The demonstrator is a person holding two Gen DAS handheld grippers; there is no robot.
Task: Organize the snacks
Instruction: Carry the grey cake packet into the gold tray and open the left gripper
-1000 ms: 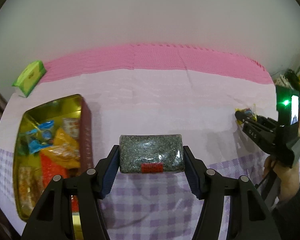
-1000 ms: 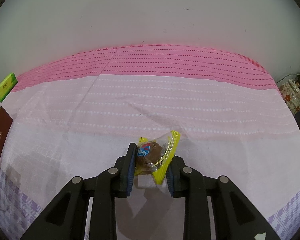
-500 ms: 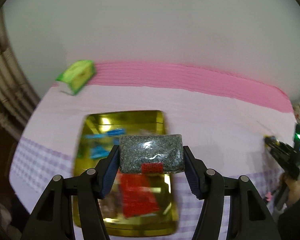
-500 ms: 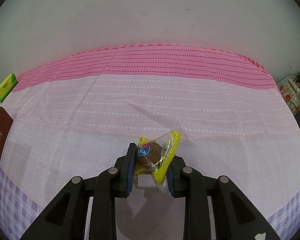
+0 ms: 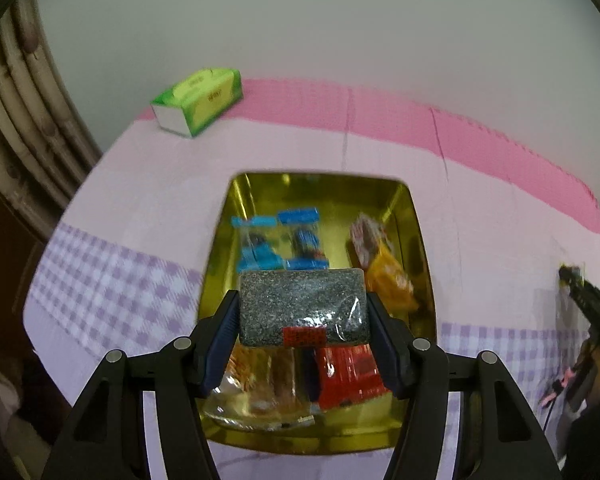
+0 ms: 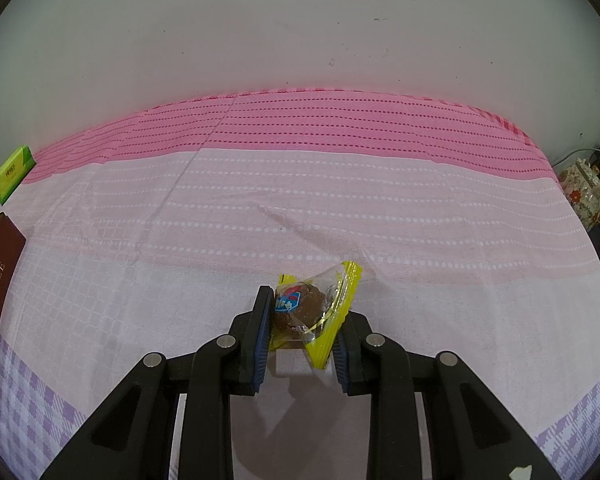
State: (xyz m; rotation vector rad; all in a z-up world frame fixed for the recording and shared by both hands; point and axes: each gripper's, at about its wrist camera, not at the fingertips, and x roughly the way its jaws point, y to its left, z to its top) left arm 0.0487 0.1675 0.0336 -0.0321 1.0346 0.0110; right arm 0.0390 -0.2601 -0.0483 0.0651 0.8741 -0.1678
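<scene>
A wide table covered by a cloth [image 6: 340,208] fills both views, pale pink across the middle, deeper pink along the far edge by the wall, and lilac check toward the near edge. On it, in the left wrist view, sits a gold tin [image 5: 414,216] with its long side running away from the camera; inside lie two blue-wrapped snacks [image 5: 280,240] side by side at the far end, an orange packet [image 5: 388,276] against the right wall, a red packet [image 5: 350,372] and a clear bag of golden pieces [image 5: 256,384] at the near end. From the right wrist view only a dark red side of the tin, lettered TOFFEE, shows at the left edge. A green tissue box [image 5: 198,100] lies at the far left corner of the table, well apart from the tin. The left gripper [image 5: 303,312] hangs above the tin, its blue pads pressed on both short ends of a speckled grey-green bar [image 5: 300,304] with a red label, jaws about half spread. The right gripper [image 6: 302,332] points down at the bare cloth well to the right of the tin, nearly closed, pinching a small yellow-edged clear wrapper [image 6: 312,308] that holds a round brown sweet.
</scene>
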